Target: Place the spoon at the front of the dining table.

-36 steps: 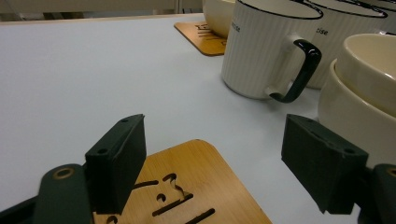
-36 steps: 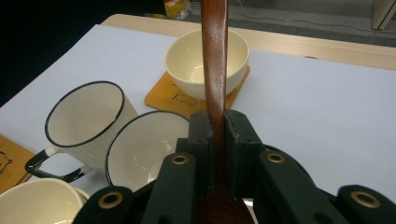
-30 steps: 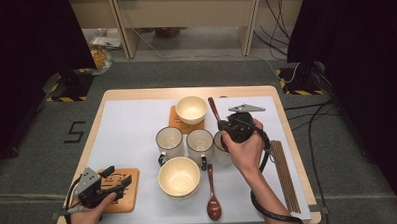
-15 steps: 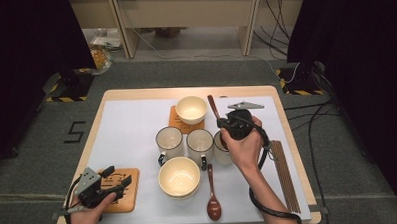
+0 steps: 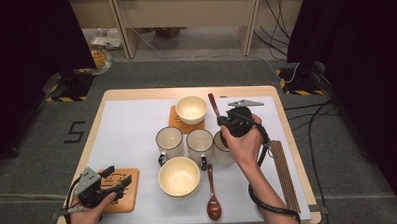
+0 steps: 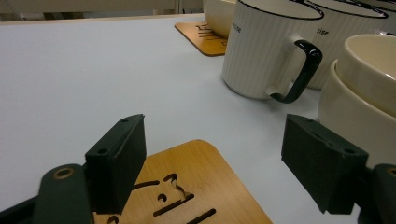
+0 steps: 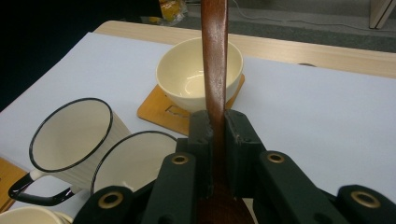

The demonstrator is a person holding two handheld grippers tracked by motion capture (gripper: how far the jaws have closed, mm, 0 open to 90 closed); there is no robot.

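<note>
My right gripper [image 5: 221, 120] [image 7: 215, 123] is shut on the handle of a dark wooden spoon [image 5: 212, 104] [image 7: 215, 65], held above the rightmost of three white mugs [image 5: 222, 150]. The spoon's lower end is hidden behind the hand. Beyond it a cream bowl [image 5: 191, 109] [image 7: 198, 74] sits on a bamboo coaster [image 7: 154, 109]. At the near left corner my left gripper [image 5: 111, 182] [image 6: 215, 163] stands open over a second bamboo coaster [image 5: 120, 195] [image 6: 187, 186], with nothing between its jaws.
Two more mugs [image 5: 169, 140] [image 5: 199, 142] stand mid-table, with stacked cream bowls [image 5: 179, 176] in front of them. A second wooden spoon [image 5: 213, 194] lies beside the bowls. Chopsticks [image 5: 283, 174] lie along the right edge of the white mat [image 5: 132, 129].
My right gripper has shifted slightly away from the person with the spoon in it. The left gripper has barely moved.
</note>
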